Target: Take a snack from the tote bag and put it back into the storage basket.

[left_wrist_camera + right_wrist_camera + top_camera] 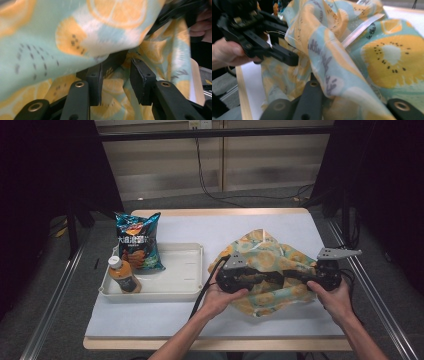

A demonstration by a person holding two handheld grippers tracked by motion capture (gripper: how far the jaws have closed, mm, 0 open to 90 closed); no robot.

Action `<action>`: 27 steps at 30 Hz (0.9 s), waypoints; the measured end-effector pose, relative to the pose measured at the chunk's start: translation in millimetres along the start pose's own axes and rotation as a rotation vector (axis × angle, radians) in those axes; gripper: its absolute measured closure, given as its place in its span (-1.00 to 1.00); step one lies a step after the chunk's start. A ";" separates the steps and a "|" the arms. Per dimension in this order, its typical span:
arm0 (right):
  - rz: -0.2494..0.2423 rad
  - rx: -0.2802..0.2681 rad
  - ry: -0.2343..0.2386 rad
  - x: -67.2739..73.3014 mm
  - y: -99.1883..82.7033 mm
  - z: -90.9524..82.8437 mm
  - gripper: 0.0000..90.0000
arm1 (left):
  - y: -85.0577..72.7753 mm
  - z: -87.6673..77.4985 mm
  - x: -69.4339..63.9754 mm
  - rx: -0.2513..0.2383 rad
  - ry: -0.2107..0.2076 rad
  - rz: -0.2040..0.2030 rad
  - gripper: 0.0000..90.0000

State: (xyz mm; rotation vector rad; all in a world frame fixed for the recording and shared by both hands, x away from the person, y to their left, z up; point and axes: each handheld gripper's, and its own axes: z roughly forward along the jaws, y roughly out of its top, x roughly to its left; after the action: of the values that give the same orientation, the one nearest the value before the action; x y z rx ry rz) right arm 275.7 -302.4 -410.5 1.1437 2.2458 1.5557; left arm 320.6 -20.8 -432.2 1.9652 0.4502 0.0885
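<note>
Where the person's forearms come in over the near edge of the table, each hand carries a gripper, and both meet at a crumpled cloth bag printed with orange and lemon slices on pale green, which lies on the right half of the white table cover. The left gripper points rightward into the middle of the bag; in its own view the jaws stand apart with a clear gap between the pads, a fold of the fabric draped over the left jaw and more cloth behind, but nothing pinched between them. The right gripper points leftward, facing the other, and in the right gripper view its jaws are buried under a ridge of the fabric and drawn together on it, so it is clamped on the cloth bag. That view also shows the left gripper farther off at the bag's edge. Well apart to the left sits a shallow white tray, holding a bottle of brown drink at its near left corner and, behind it, a blue crisp packet leaning up against the tray's far side.
</note>
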 end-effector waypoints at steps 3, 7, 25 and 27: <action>0.004 -0.032 -0.028 -2.1 3.1 -8.1 0.75 | 4.1 7.0 -0.5 -0.004 -0.003 0.006 0.40; -0.019 -0.057 -0.066 -1.3 7.6 -18.1 0.43 | 15.8 20.0 -4.6 0.000 -0.017 0.025 0.33; -0.004 -0.071 -0.190 -25.9 14.3 -33.0 0.22 | 40.7 36.5 -1.4 0.014 -0.013 0.055 0.28; -0.002 -0.062 -0.171 -25.9 11.9 -30.4 0.61 | 38.3 40.8 1.7 0.043 -0.006 0.060 0.31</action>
State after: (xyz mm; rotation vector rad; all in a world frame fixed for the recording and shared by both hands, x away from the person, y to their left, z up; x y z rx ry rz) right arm 283.0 -340.0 -393.9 1.2070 2.0751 1.4561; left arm 343.3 -69.2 -415.8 2.0208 0.3921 0.1125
